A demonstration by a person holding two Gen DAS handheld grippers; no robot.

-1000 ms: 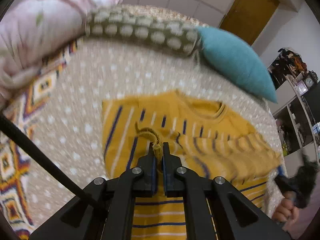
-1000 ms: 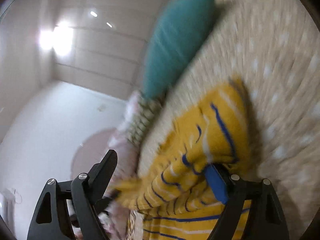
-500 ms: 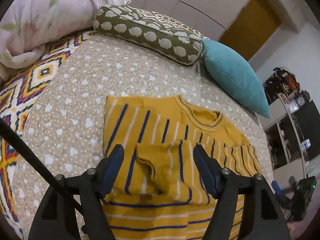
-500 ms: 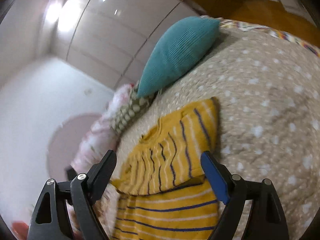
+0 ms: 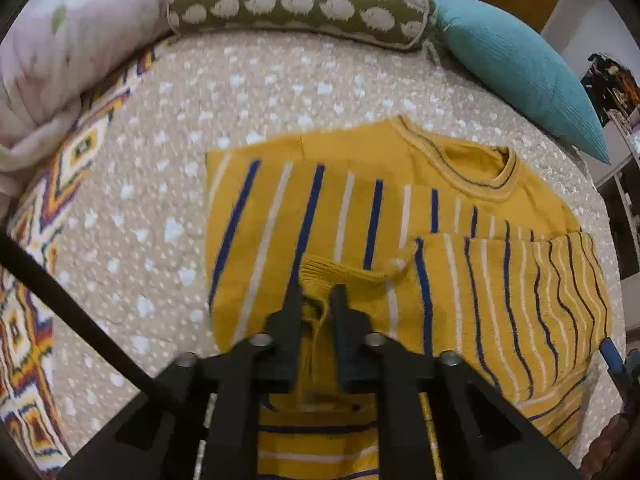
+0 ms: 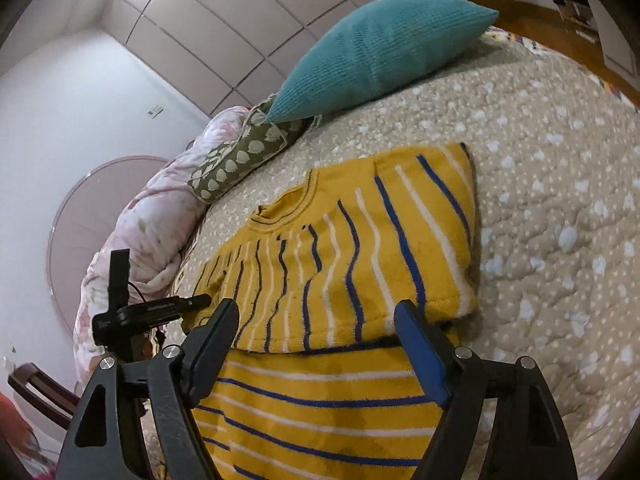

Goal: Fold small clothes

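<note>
Cuff [image 5: 320,276] pinched in my left gripper [image 5: 316,300], right gripper [image 6: 316,344] closing empty, so I'd lay the sleeve [image 5: 500,292] flat across the sweater [image 6: 320,400]

open quilt [image 5: 280,92] around the sweater [image 5: 360,208] (pillows [image 5: 304,4] line the far edge).

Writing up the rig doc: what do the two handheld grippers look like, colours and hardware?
Left gripper: all-black angular plastic linkage, silver bolts at the pivots, black fingers. Right gripper: same black frame and silver bolts, but its finger pads are blue. No sleeves visible.
</note>
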